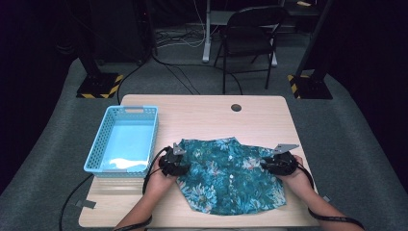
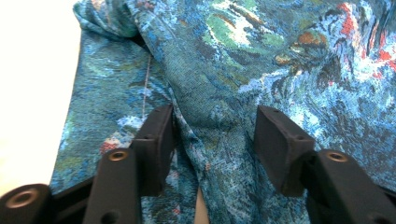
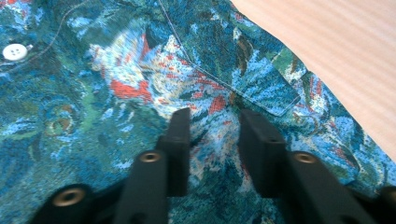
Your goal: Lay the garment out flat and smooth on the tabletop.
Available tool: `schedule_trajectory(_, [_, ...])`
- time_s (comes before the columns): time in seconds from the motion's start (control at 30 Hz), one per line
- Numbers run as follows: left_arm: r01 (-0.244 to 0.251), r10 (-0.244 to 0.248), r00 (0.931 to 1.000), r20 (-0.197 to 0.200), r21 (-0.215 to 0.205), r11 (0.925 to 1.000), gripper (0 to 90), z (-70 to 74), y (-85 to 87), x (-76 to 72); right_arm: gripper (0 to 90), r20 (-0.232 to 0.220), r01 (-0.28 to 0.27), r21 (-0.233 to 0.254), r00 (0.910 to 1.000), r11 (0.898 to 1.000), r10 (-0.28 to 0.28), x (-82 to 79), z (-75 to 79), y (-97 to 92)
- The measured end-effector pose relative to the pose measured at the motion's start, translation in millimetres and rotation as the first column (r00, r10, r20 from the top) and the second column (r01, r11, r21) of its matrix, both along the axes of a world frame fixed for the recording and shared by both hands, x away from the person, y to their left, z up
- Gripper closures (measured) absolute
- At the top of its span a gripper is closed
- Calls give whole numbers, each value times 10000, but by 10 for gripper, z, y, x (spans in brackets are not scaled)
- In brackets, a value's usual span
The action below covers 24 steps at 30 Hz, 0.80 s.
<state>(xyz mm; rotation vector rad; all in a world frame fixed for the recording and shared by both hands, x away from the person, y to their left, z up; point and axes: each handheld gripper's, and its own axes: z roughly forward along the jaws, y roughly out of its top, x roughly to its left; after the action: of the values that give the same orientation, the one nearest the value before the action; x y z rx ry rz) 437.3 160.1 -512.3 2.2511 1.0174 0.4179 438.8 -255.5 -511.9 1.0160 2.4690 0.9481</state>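
Observation:
A teal floral button shirt lies spread on the front half of the wooden table. My left gripper rests on the shirt's left edge. In the left gripper view its jaws stand apart, pressed down on the shirt, with a raised fold of cloth between them near the left pad. My right gripper sits on the shirt's right edge. Its jaws are closer together over the shirt beside a pocket corner, with cloth between them that the pads do not visibly clamp.
A light blue plastic basket stands on the table's left side, right beside my left hand. A round cable hole is near the far edge. Behind the table are a folding chair and floor cables.

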Motion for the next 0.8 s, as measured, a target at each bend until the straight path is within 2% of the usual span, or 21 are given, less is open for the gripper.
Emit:
schedule_trajectory(0.07, [-83,82,10000,44,117,9999,553,12,-52,111,757,31,186,-41,9998,9998,-185,105,5,-9])
schedule_trajectory(0.17, [-342,337,9993,142,373,9987,647,33,-140,236,810,108,573,-237,9983,9981,-570,246,26,21])
schedule_trajectory(0.2, [-325,316,9993,192,485,9983,697,36,-160,250,842,155,657,-216,9977,9976,-654,268,40,32])
schedule_trajectory(0.27, [-259,249,9994,251,420,9988,780,54,-175,228,875,222,700,60,9973,9975,-701,274,84,32])
schedule_trajectory(0.37, [38,-44,9989,472,133,9999,847,148,-149,107,888,149,482,521,9987,9975,-490,205,161,-10])
schedule_trajectory(0.47, [341,-328,9974,646,-179,9993,852,309,-102,-53,890,142,223,885,9996,9958,-237,80,248,-70])
schedule_trajectory(0.53, [595,-571,9960,686,-340,9977,859,427,-83,-162,889,283,52,1033,9996,9946,-82,-15,323,-102])
schedule_trajectory(0.6, [883,-859,9936,735,-297,9956,859,538,-75,-269,884,428,-143,1227,9990,9923,91,-107,406,-126])
schedule_trajectory(0.7, [1086,-1045,9912,815,-475,9929,860,658,-31,-424,881,713,-506,1376,9966,9892,410,-256,524,-146])
schedule_trajectory(0.8, [1236,-1209,9917,441,-644,9902,859,658,27,-525,878,699,-824,1403,9949,9867,731,-384,577,-146])
